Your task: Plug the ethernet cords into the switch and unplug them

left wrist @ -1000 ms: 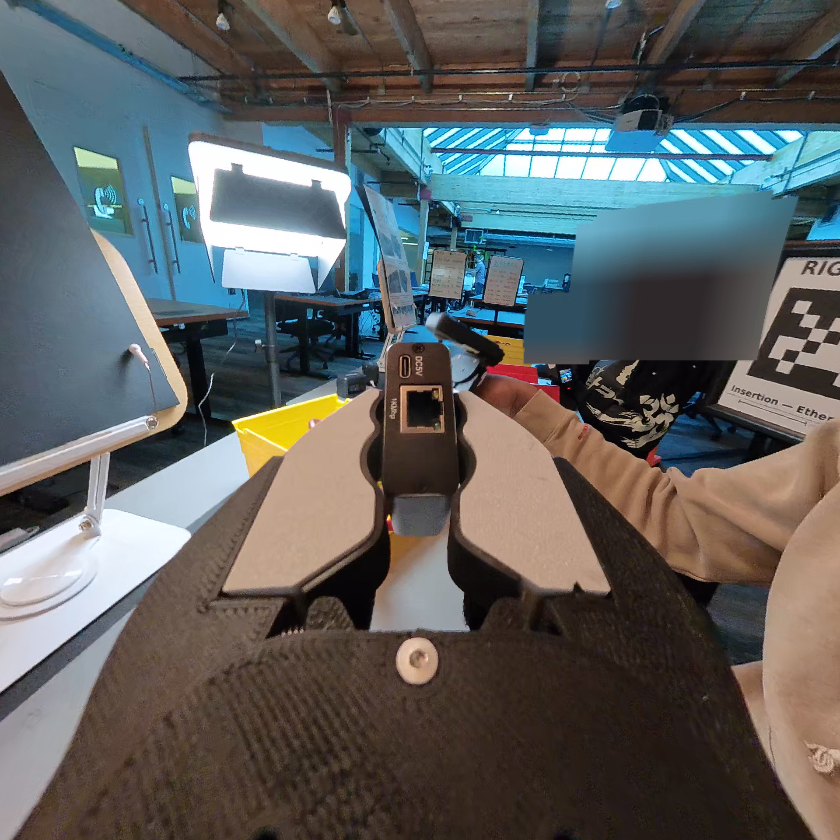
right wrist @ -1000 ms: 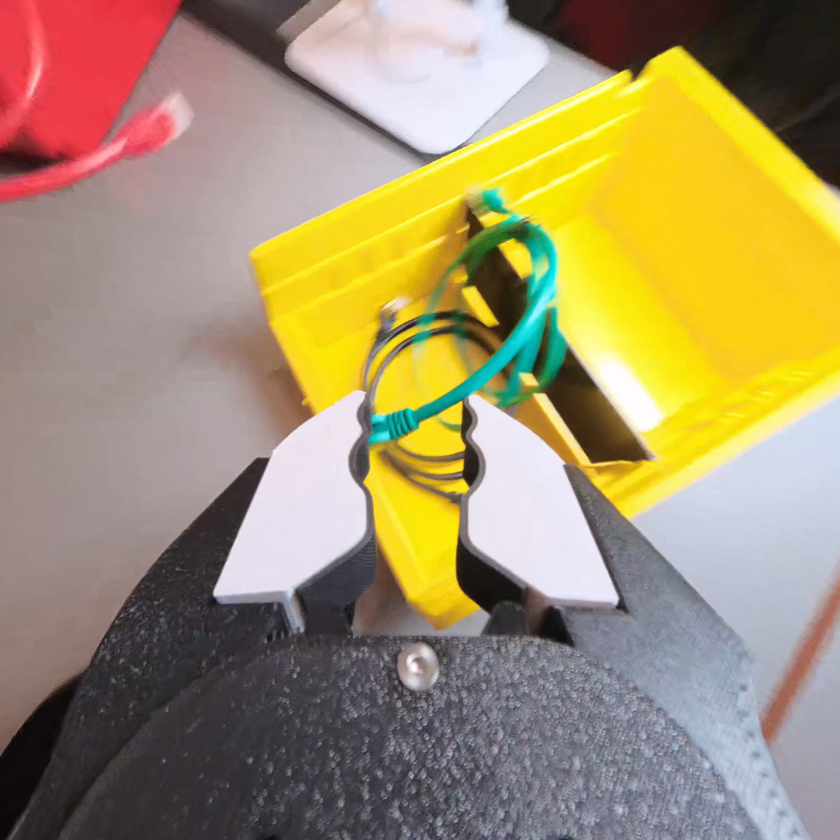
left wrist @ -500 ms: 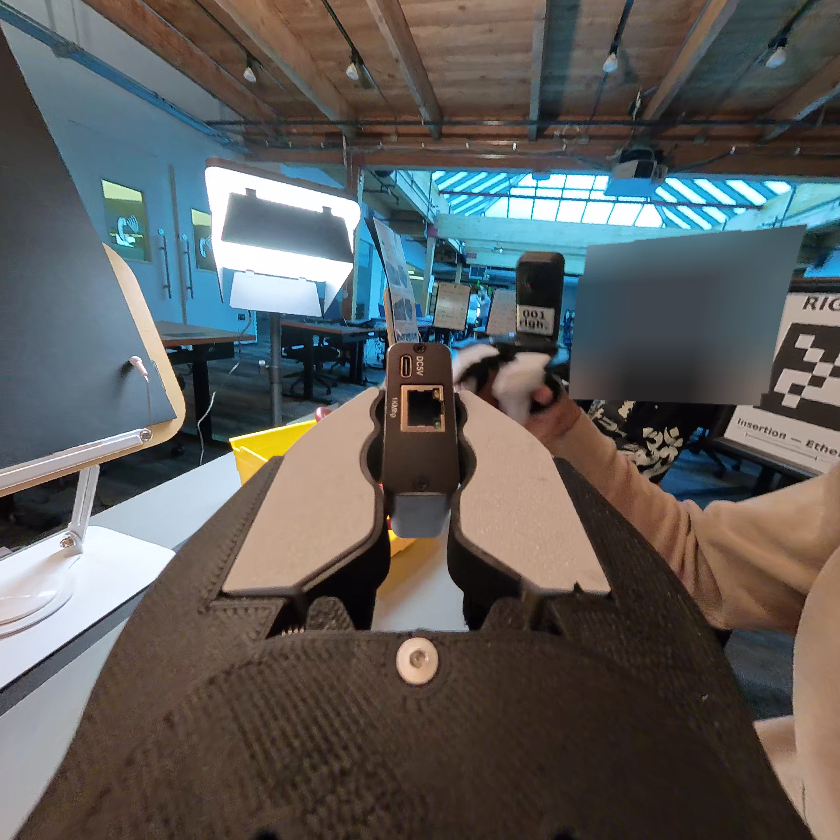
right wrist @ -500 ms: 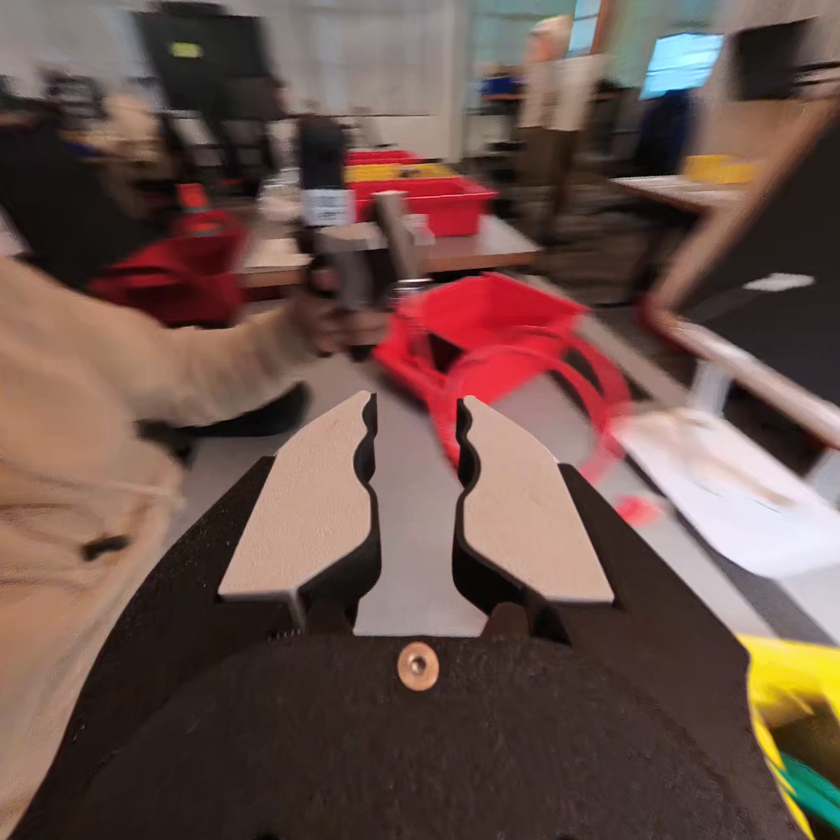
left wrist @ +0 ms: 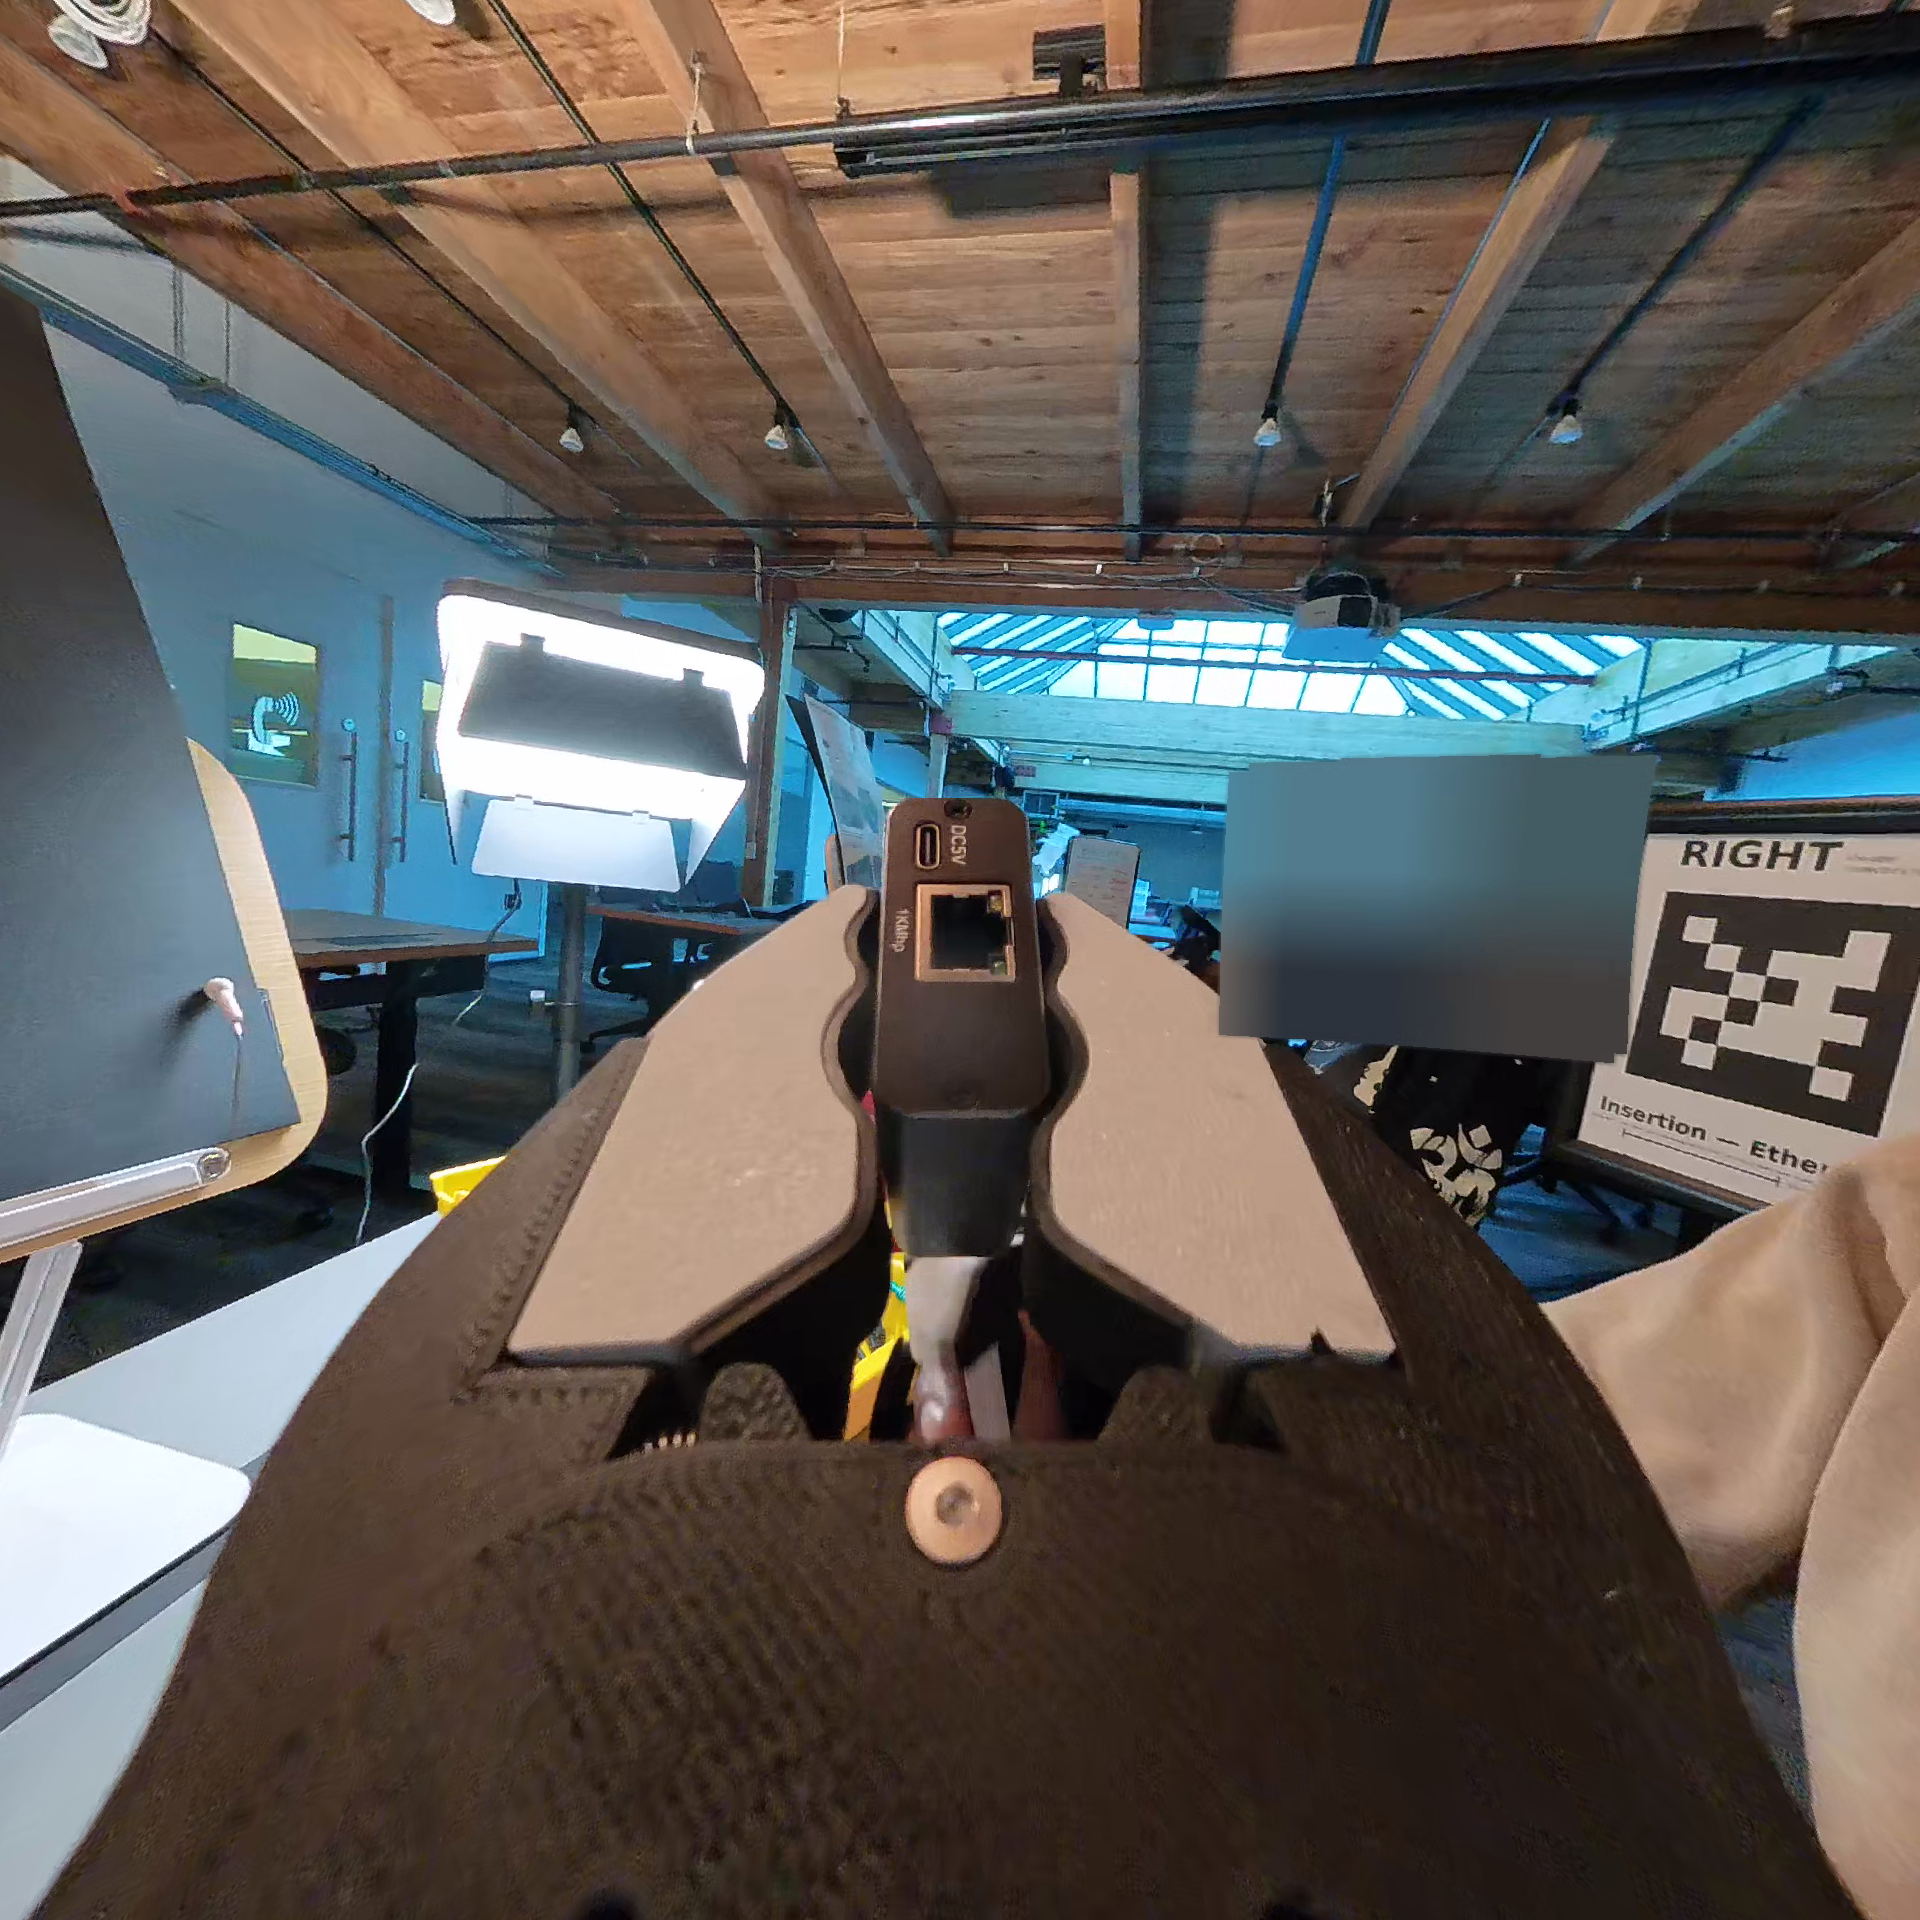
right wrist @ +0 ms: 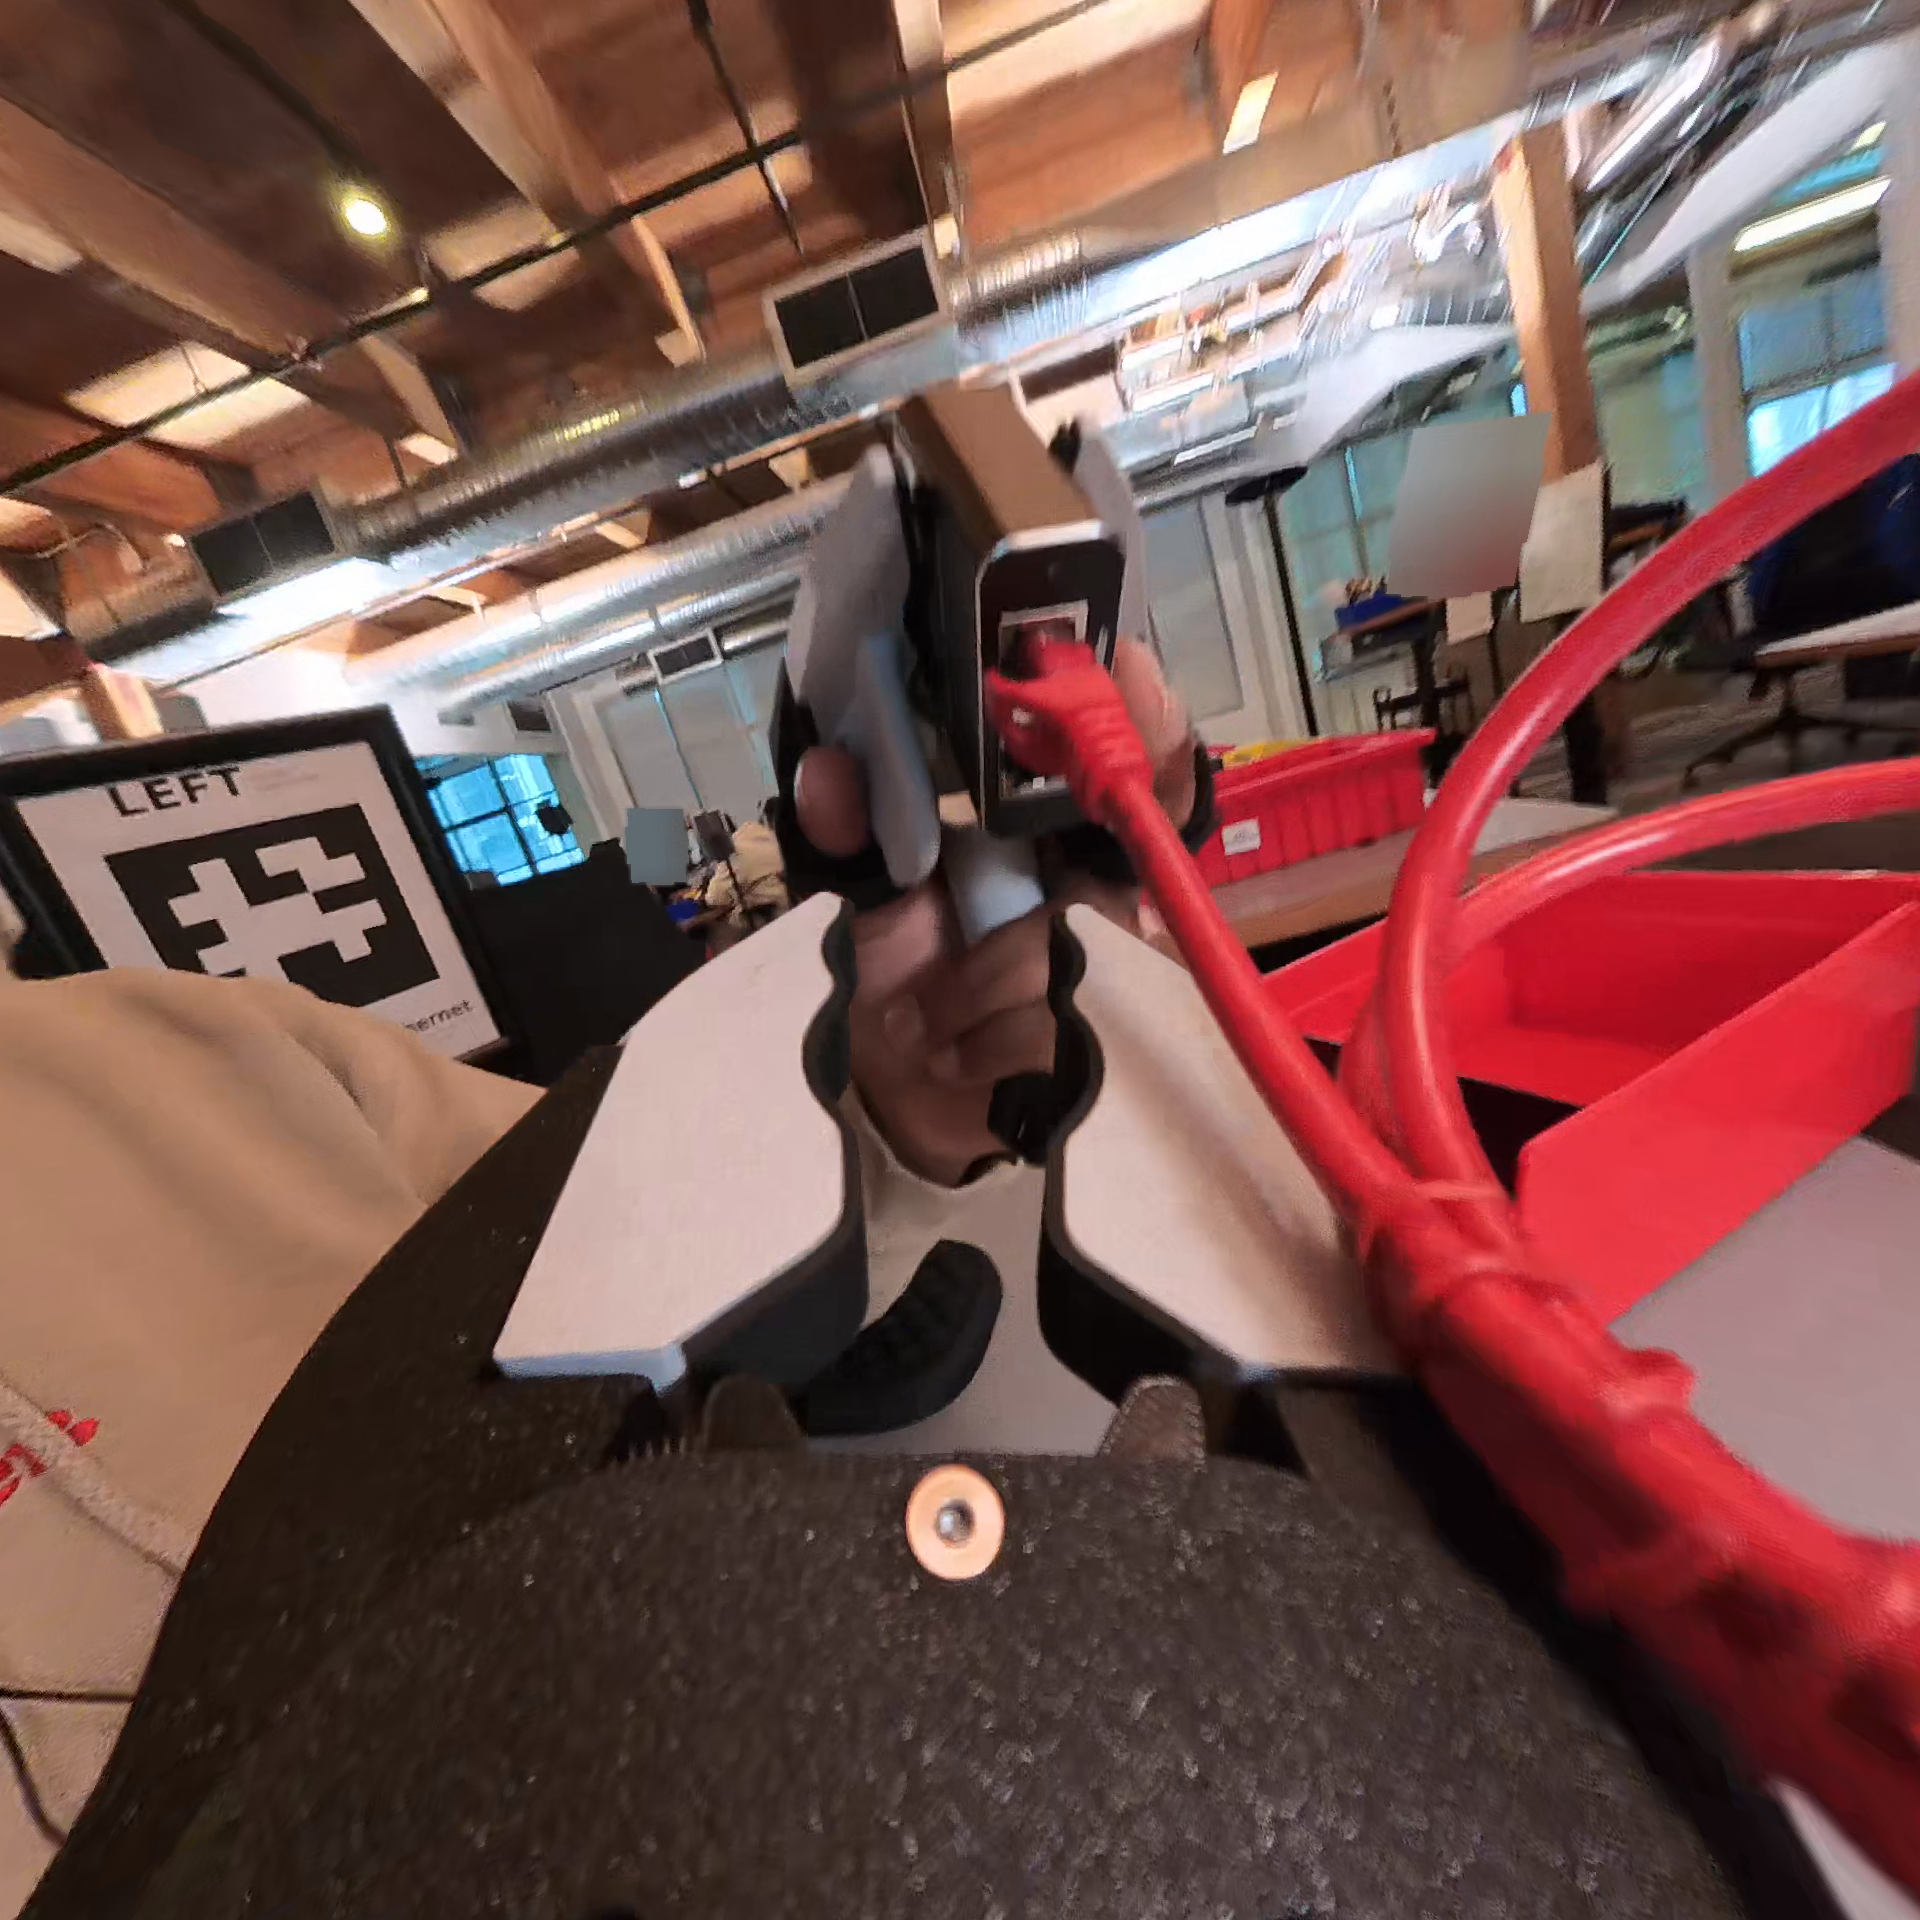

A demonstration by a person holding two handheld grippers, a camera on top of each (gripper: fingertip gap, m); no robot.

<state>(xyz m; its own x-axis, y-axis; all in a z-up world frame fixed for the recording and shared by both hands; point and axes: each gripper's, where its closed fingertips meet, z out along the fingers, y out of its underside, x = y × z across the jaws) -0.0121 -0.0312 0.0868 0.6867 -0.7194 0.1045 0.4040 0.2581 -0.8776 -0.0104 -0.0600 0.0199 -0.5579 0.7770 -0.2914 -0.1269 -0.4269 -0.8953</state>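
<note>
One red cord [right wrist: 1195,904] sits plugged in the switch [left wrist: 961,997] clamped by the left gripper [left wrist: 956,1039]; unplugging remains, right gripper [right wrist: 951,1039] parted, empty.

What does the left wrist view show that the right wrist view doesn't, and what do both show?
Only the left wrist view shows the switch's empty port and the lit panel light. Only the right wrist view shows the red cord plugged into the switch's other face, the red bin, and the open right gripper. Both show the left gripper clamping the switch.
</note>
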